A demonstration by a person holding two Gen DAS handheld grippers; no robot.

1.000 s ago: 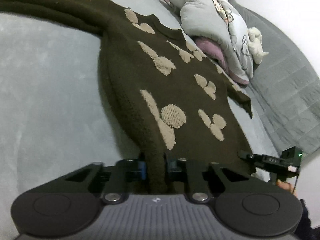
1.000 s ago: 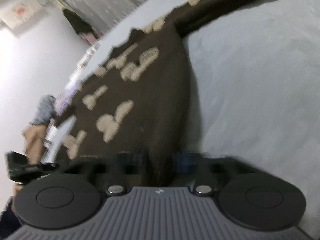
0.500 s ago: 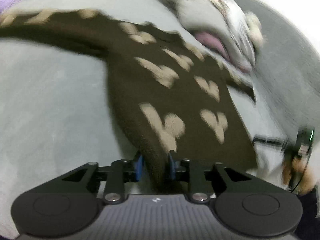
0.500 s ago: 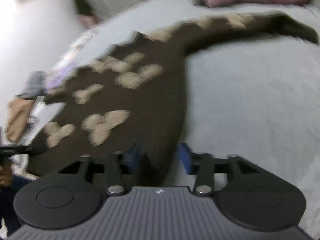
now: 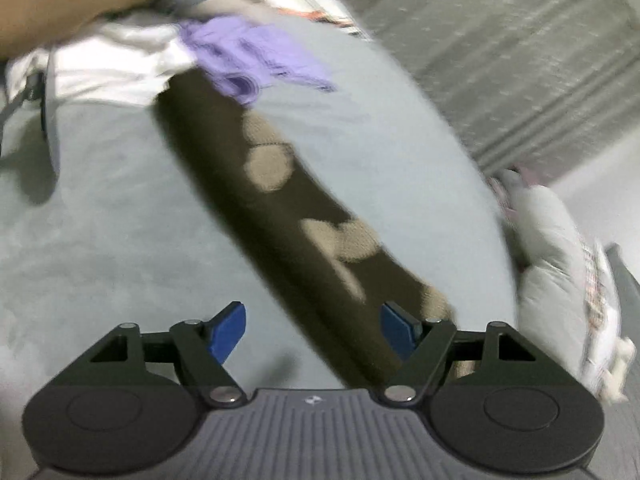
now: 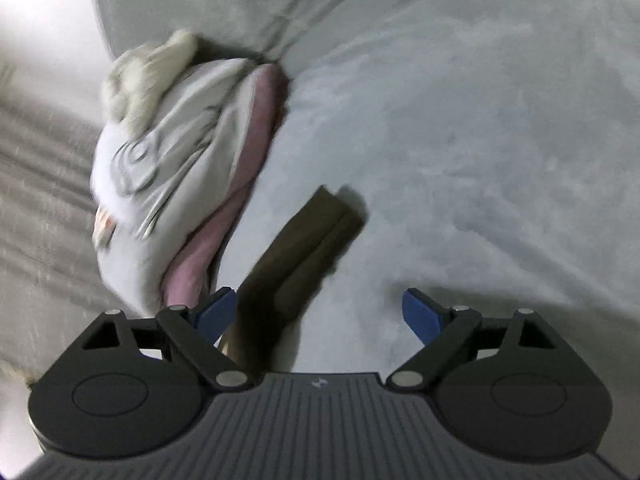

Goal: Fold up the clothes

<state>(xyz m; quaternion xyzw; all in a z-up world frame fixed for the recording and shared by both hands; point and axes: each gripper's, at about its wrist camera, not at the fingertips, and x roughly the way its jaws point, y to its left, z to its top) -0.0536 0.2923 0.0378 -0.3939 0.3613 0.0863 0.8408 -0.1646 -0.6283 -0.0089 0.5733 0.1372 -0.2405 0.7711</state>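
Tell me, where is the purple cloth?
In the left wrist view, the purple cloth lies at the top, at the far end of the brown sleeve, beside white fabric.

Ahead of your grippers, the grey bed [image 5: 120, 220] carries the brown sweater [image 5: 280, 208], with a pillow pile [image 6: 168, 176] beside it.

Dark brown sweater [image 5: 304, 216] with beige blotches, seemingly hearts; lilac garment [image 5: 248, 60].

Grey bed [image 5: 120, 240], grey curtain [image 5: 520, 60], pillows [image 6: 160, 168]
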